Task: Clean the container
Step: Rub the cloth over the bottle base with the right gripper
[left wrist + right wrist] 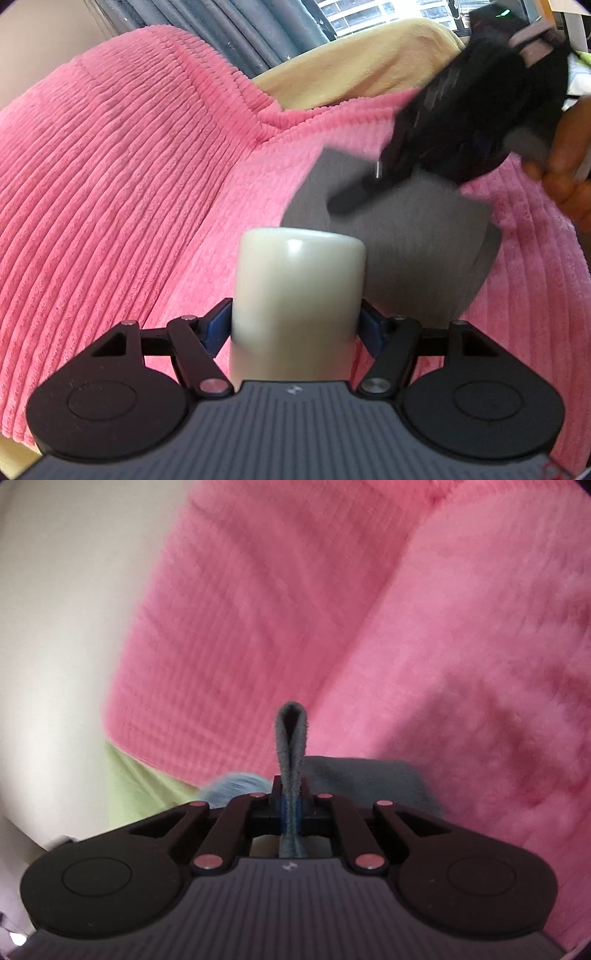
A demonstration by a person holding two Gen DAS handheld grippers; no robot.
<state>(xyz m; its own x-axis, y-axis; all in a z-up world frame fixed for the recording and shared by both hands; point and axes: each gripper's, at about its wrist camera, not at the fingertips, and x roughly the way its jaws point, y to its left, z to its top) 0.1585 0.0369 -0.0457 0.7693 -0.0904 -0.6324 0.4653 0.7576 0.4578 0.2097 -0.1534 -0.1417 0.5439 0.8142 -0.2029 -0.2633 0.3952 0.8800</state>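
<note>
Left tongs (pixel 295 325) clenching one cream-white container (pixel 299 295), lower centre of the left wrist view, blue pads (pixel 216 328) pressing its two sides. Right tongs (pixel 291 808) gripping one grey cloth (pixel 291 738), a folded loop sticking up at the centre of the right wrist view.

Counting: two tongs, one container, one cloth, one pink ribbed blanket (pixel 129 184).

Showing only in the left wrist view: the container itself; the right tongs (pixel 354 195) from outside, blurred, upper right, with a hand (pixel 565 166) at the right edge; the cloth (pixel 413 236) hanging broad, just behind the container, whether touching it not clear; grey curtains (pixel 240 29) and a window along the top.

Showing only in the right wrist view: the cloth's fold pinched between the pads, a pale wall (pixel 55 627) at left, a blurred light-blue thing (pixel 232 786) beside the tongs, not identifiable.
</note>
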